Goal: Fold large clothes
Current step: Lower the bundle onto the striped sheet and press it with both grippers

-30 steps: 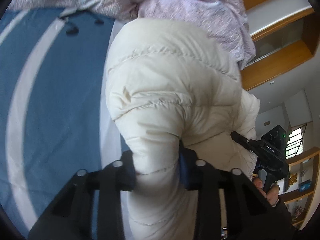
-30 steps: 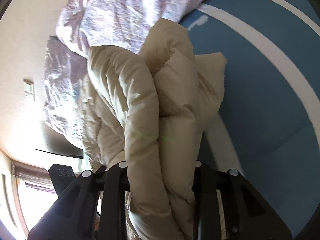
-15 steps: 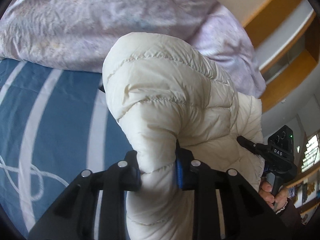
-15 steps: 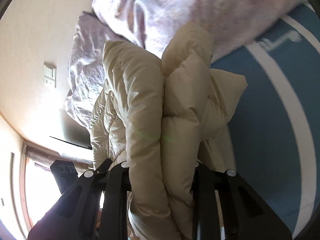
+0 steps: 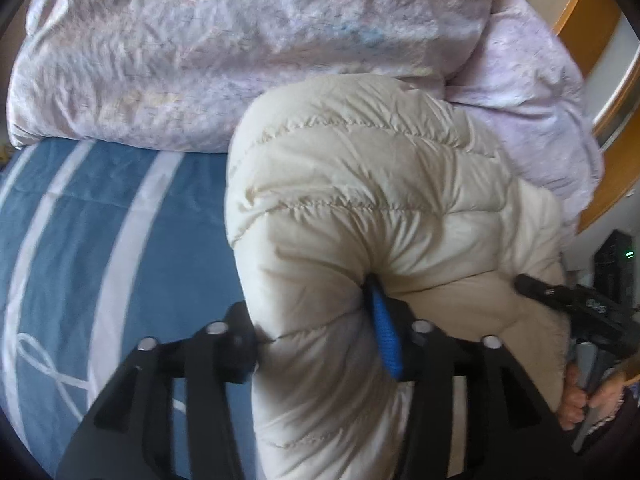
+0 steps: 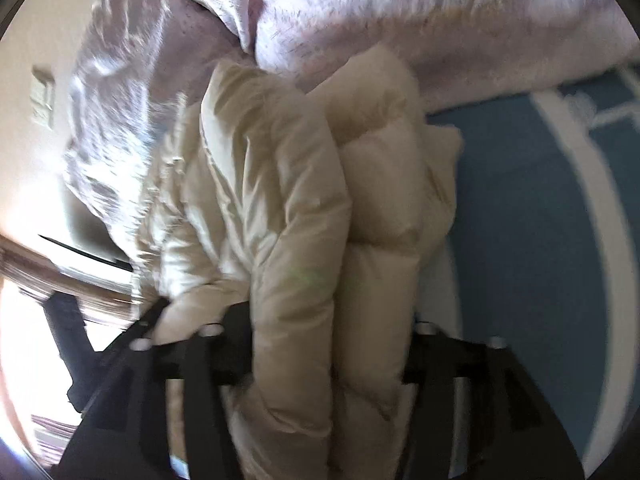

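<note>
A cream puffer jacket (image 5: 360, 200) lies bunched on the blue bed cover (image 5: 100, 240), its far end against a lilac duvet (image 5: 240, 40). My left gripper (image 5: 316, 340) straddles a padded fold of it. Its jaws are opening and the fold bulges loosely between them, with the blue pad (image 5: 384, 336) bared. In the right wrist view the jacket (image 6: 280, 200) is doubled into two thick rolls. My right gripper (image 6: 328, 344) has its jaws opening around both rolls. A hand (image 5: 580, 400) holds that right gripper (image 5: 560, 300) at the jacket's right end.
The crumpled lilac duvet (image 6: 440, 20) is heaped across the far side of the bed. The blue cover with white stripes (image 6: 540, 240) stretches beside the jacket. A wooden headboard (image 5: 580, 12) stands at the right, and a wall switch (image 6: 42, 98) sits on the pale wall.
Both grippers carried the jacket toward the duvet, which now fills the top of both views. Both pairs of jaws have spread apart, and the pinched folds have puffed out.
</note>
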Tool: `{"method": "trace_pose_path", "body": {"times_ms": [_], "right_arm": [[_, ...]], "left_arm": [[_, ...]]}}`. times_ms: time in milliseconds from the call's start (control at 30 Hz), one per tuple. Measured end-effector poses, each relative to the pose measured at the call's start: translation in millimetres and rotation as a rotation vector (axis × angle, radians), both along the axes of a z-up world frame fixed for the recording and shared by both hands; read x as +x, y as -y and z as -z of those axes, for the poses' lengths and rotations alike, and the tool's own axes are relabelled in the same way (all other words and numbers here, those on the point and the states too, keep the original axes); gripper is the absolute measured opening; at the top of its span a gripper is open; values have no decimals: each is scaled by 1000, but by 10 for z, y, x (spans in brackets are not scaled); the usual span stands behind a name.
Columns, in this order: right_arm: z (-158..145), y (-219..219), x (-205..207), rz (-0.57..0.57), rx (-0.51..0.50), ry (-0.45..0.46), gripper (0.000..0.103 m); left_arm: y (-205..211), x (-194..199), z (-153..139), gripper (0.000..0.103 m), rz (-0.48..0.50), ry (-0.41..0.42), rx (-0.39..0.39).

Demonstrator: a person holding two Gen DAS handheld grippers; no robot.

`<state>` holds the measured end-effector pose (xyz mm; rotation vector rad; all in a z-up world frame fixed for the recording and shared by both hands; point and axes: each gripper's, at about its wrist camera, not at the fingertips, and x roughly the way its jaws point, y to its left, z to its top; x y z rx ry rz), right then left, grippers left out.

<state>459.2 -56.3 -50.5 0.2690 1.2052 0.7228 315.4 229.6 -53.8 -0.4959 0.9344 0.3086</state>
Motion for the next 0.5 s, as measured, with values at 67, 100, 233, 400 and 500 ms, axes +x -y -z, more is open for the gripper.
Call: {"method": "trace_pose_path", "body": {"times_ms": [67, 100, 233, 400, 500], "right_arm": [[-139, 83, 30, 27, -49, 72, 73], [-228, 132, 34, 48, -68, 110, 73], [-535, 231, 43, 82, -43, 215, 73], [-790, -238, -114, -37, -9, 295, 56], [-763, -465, -263, -106, -27, 320, 46]], "left_arm": [[13, -35, -63, 63, -27, -11, 64], [18, -56, -114, 68, -43, -9, 103], [34, -50, -346, 73, -99, 28, 204], [138, 138, -569, 77, -88, 60, 268], [205, 239, -607, 77, -59, 41, 305]]}}
